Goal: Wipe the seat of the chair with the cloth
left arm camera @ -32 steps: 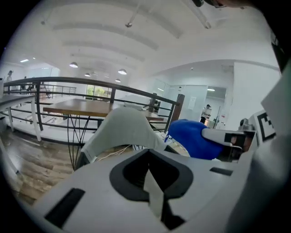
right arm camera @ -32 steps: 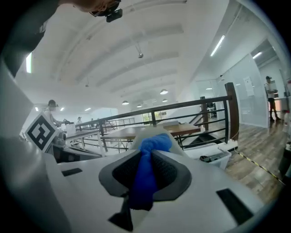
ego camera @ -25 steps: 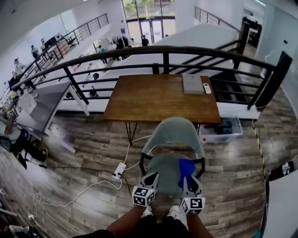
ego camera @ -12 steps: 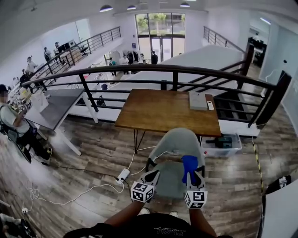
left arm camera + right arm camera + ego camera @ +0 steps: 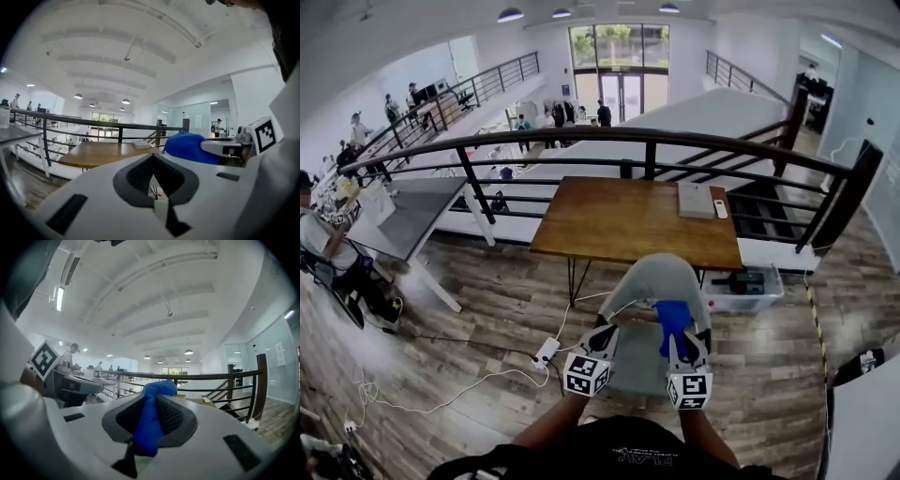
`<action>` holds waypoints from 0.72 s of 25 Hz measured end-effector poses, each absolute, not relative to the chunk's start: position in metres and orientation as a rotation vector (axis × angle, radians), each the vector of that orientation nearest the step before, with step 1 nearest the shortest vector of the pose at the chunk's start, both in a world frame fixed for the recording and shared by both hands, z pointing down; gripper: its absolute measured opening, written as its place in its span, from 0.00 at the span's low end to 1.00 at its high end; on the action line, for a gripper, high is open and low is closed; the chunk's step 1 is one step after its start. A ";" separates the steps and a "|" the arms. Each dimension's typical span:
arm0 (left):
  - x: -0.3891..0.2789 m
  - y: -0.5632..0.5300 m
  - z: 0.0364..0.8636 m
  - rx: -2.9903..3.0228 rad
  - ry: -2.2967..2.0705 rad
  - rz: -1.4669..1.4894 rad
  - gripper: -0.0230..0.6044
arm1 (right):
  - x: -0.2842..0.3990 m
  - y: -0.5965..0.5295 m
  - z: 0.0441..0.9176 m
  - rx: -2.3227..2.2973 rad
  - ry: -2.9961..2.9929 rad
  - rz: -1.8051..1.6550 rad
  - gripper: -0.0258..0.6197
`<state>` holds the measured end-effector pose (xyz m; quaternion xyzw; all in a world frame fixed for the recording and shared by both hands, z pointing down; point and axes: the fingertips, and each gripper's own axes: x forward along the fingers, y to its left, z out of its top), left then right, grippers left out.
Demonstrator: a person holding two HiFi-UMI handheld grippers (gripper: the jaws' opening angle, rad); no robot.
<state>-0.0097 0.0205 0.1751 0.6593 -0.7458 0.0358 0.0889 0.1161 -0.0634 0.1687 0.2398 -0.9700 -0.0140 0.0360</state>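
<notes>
Compared with one second earlier, the right gripper (image 5: 680,345) and the blue cloth (image 5: 672,317) had moved up the frame, from over the middle of the seat (image 5: 630,364) to the foot of the backrest (image 5: 661,279), just below frame centre. The head view had also lifted to take in more of the hall. Both gripper views looked out level at the railing (image 5: 647,141) and ceiling, not down at the seat. This suggested the cloth was at the far end of a stroke or raised clear; contact with the seat could not be confirmed, so wiping was judged unfinished. The right gripper (image 5: 152,416) was clamped on the cloth (image 5: 150,427), which stood as a soft, crumpled roll between the jaws and bulged above the tips. The left gripper (image 5: 154,171) had its jaws drawn together at the tips with nothing between them; it sat low and left of centre in the head view (image 5: 605,336), beside the seat's left edge. The jaw pads (image 5: 171,417) were dark with a fine ribbed texture. The chair was a smooth, rounded grey-green shell on a dark frame. Behind it stood a wood-grain table (image 5: 619,220) on thin black legs.
</notes>
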 end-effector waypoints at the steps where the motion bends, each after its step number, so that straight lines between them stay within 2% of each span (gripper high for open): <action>1: -0.010 0.021 0.175 1.965 -2.225 0.120 0.03 | 0.116 -0.064 0.170 0.741 -2.978 -0.041 0.16; 7: -0.008 0.014 0.172 2.030 -2.244 0.221 0.03 | 0.108 -0.071 0.168 0.754 -2.980 -0.046 0.16; 18: 0.017 -0.010 0.162 2.160 -2.181 0.213 0.03 | 0.093 -0.077 0.167 0.721 -3.001 -0.055 0.16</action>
